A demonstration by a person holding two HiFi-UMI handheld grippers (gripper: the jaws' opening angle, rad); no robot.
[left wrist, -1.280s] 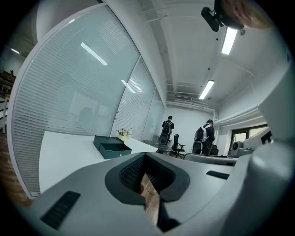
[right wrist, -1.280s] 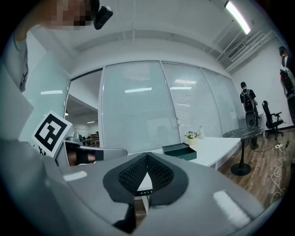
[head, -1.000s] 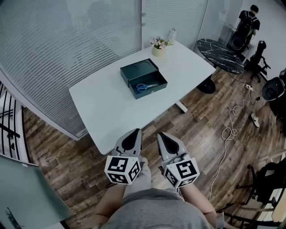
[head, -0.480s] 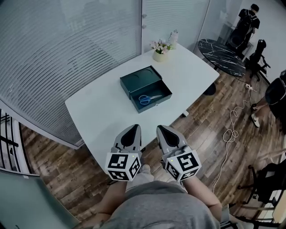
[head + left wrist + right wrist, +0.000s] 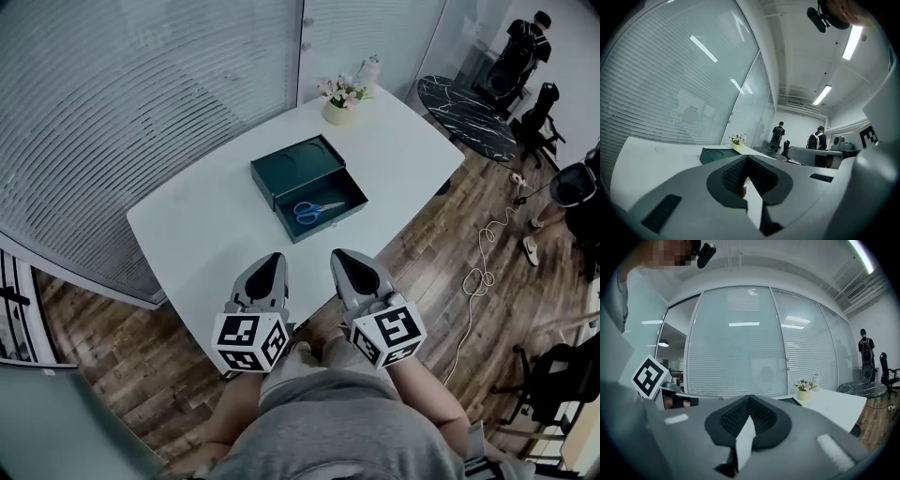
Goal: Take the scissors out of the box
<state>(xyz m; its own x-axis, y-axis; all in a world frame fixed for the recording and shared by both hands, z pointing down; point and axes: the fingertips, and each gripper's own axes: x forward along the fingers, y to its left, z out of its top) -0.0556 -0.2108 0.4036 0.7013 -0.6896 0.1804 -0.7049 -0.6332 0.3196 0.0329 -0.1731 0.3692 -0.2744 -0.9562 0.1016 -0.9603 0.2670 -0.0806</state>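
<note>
I'm holding the left gripper [image 5: 269,265] and right gripper [image 5: 344,261] nearly level, their ribbed dark pads pressed together on nothing. Blue-handled scissors [image 5: 314,210] are lying inside the open rectangular teal box [image 5: 284,161] beyond both tips, on a smooth white table [image 5: 202,225].

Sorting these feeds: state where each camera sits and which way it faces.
Head view: on the person's head, aimed steeply down at the table, box and scissors; left gripper, right gripper and torso show.
Left gripper view: on the left gripper, along its shut jaws toward box and flower pot; right gripper at right edge.
Right gripper view: on the right gripper, along its shut jaws toward the flower pot; left gripper's cube at left.
Shared: all show the flower pot.
</note>
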